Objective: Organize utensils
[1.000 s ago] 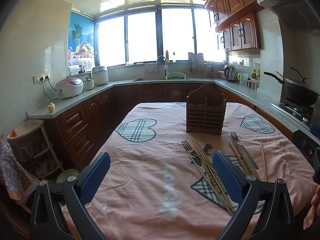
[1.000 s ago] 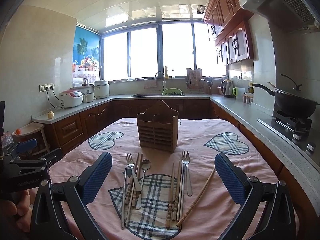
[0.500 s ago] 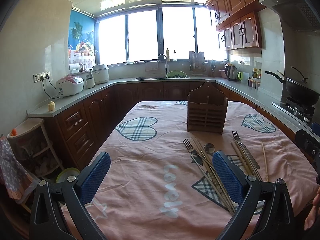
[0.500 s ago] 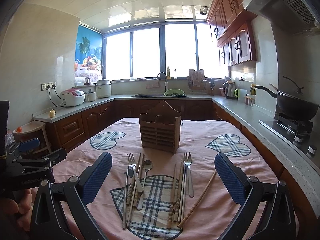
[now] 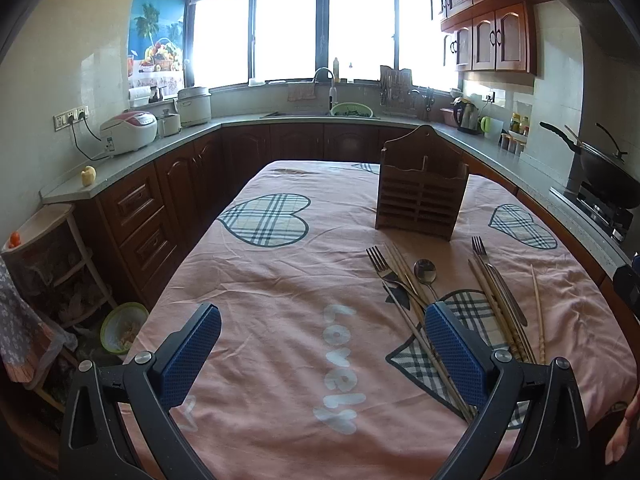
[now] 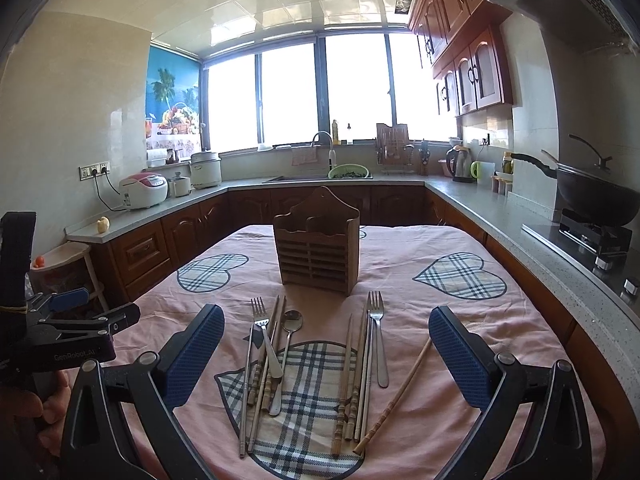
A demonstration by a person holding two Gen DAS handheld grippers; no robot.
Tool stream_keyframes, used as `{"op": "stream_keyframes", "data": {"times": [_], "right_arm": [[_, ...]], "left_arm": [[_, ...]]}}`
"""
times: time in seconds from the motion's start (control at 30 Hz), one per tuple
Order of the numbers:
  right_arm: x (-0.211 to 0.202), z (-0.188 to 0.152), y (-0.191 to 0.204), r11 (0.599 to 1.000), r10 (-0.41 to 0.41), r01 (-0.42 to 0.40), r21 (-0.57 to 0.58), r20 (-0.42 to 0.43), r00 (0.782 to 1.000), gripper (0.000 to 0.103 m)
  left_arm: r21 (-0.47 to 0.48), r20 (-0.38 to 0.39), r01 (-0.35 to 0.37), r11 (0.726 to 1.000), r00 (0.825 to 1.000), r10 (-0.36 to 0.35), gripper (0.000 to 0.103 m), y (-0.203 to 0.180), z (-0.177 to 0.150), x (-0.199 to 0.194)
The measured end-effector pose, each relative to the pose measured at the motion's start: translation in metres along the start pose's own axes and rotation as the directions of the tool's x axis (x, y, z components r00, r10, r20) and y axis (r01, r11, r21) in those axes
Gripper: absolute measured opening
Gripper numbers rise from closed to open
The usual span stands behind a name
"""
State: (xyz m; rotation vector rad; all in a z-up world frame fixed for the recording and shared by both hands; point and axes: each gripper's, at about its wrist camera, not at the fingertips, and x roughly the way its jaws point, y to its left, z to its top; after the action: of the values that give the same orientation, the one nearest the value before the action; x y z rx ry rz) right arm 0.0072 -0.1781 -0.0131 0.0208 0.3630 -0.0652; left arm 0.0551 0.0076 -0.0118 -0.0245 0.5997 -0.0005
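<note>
A brown wooden utensil holder (image 6: 316,242) stands upright mid-table; it also shows in the left wrist view (image 5: 420,192). In front of it lie a left fork (image 6: 266,336), a spoon (image 6: 286,354), a right fork (image 6: 378,334) and several wooden chopsticks (image 6: 392,396). The left fork (image 5: 390,274), spoon (image 5: 426,274) and chopsticks (image 5: 500,312) show right of centre in the left wrist view. My right gripper (image 6: 326,350) is open and empty above the utensils. My left gripper (image 5: 320,348) is open and empty over bare cloth, left of the utensils.
The table carries a pink cloth (image 6: 448,320) with plaid hearts. Counters surround it: rice cookers (image 5: 128,130) at left, a sink (image 6: 320,176) at the back, a wok (image 6: 596,196) on the stove at right. A wooden shelf (image 5: 44,256) stands by the table's left side.
Both views have tilted slightly, with the holder and utensils shifting a little in frame. Both grippers stay open and empty.
</note>
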Motion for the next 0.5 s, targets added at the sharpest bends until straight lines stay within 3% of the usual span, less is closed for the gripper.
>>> {"op": "stream_keyframes", "data": {"times": [0.5], "right_arm": [[0.058, -0.008, -0.043, 0.996, -0.008, 0.023, 0.088, -0.168, 0.986, 0.085]], "left_arm": [[-0.030, -0.179, 0.089, 0.996, 0.979, -0.093, 0.094, 0.007, 0.049, 0.085]]}}
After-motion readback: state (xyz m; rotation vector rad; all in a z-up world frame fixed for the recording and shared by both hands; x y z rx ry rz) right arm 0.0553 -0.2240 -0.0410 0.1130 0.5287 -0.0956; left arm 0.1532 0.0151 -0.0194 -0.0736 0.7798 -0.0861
